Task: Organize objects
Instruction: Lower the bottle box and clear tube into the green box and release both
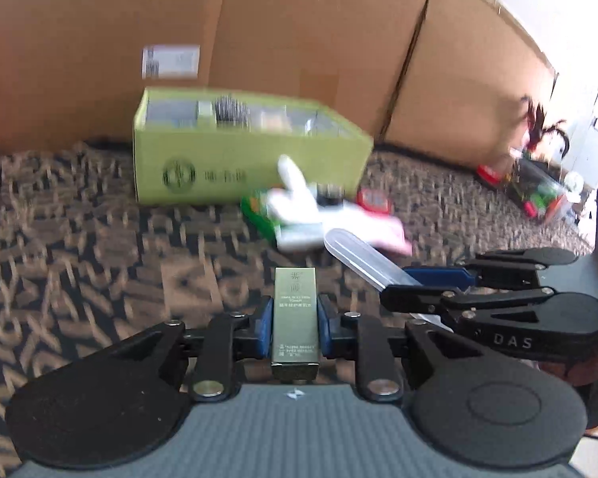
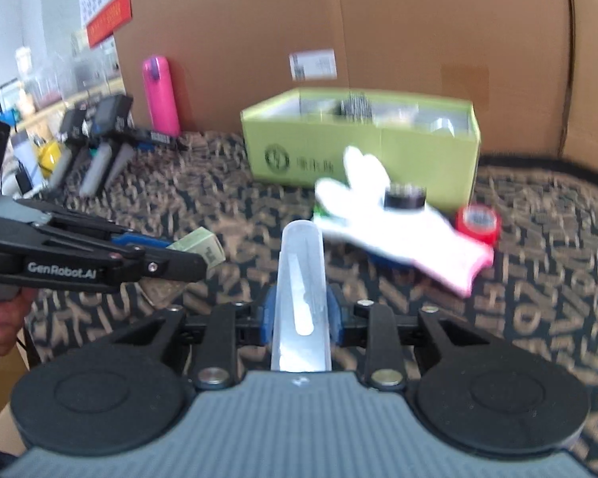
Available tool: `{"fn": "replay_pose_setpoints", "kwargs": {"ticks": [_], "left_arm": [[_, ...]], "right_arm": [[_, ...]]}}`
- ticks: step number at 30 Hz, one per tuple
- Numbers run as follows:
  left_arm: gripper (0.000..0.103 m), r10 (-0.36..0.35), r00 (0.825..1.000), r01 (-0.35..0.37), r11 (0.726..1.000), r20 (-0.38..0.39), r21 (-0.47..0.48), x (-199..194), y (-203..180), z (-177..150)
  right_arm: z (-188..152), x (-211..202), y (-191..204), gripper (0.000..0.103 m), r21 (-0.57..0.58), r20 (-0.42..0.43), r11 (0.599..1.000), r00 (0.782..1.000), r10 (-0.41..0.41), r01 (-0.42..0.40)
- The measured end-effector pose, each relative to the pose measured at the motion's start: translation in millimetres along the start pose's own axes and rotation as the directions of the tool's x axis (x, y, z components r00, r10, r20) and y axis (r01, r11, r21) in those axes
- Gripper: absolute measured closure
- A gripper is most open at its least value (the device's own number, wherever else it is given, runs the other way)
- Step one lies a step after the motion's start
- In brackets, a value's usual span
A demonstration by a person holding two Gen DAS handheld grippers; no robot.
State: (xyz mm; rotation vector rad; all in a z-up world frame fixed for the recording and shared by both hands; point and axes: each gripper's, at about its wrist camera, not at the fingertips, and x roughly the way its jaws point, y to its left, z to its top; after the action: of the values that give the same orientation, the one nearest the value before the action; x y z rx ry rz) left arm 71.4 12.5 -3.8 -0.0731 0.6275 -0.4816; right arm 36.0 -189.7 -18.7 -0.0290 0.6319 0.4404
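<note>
My left gripper [image 1: 295, 326] is shut on a small gold-green toner box [image 1: 295, 314], held above the patterned cloth. It also shows at the left of the right wrist view [image 2: 197, 257]. My right gripper [image 2: 301, 314] is shut on a clear plastic tube case [image 2: 301, 283]; this case and gripper show at the right of the left wrist view [image 1: 362, 257]. Ahead stands an open green cardboard box [image 1: 235, 159] [image 2: 362, 151] with items inside. In front of it lies a white glove with a pink cuff [image 2: 394, 223] [image 1: 331, 215], with a black round object [image 2: 404, 197] on it.
A red tape roll [image 2: 478, 221] lies right of the glove. A large brown carton [image 2: 339, 40] forms the back wall. A pink bottle [image 2: 160, 95] and spare grippers [image 2: 99, 147] stand at the left. A green packet [image 1: 259, 209] lies under the glove.
</note>
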Motion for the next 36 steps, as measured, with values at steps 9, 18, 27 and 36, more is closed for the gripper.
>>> {"fn": "replay_pose_setpoints", "kwargs": {"ticks": [9,18,27,36], "left_arm": [[0.08,0.068,0.983,-0.065,0.998,0.168,-0.024,3.9,28.2,94.0],[0.08,0.168,0.969,-0.149,0.982,0.178,-0.115,67.3,72.9,164.7],[0.08,0.189,0.973,-0.169,0.975,0.136,-0.145,118.6,93.2,173.1],[0.014,0.252,0.954,-0.235,0.965,0.165,-0.117,116.2,89.8,153.7]], "right_arm": [[87.1,4.0,-28.6,0.076,-0.018,0.17,0.997,0.982,-0.076,0.08],[142.7,71.9,-83.5,0.076,0.062,0.206,0.978,0.956,-0.207,0.198],[152.0,147.7,-108.3,0.076,0.056,0.136,0.971,0.961,-0.24,0.234],[131.6,162.9,-97.2,0.009,-0.009,0.151,0.966,0.955,-0.255,0.259]]}}
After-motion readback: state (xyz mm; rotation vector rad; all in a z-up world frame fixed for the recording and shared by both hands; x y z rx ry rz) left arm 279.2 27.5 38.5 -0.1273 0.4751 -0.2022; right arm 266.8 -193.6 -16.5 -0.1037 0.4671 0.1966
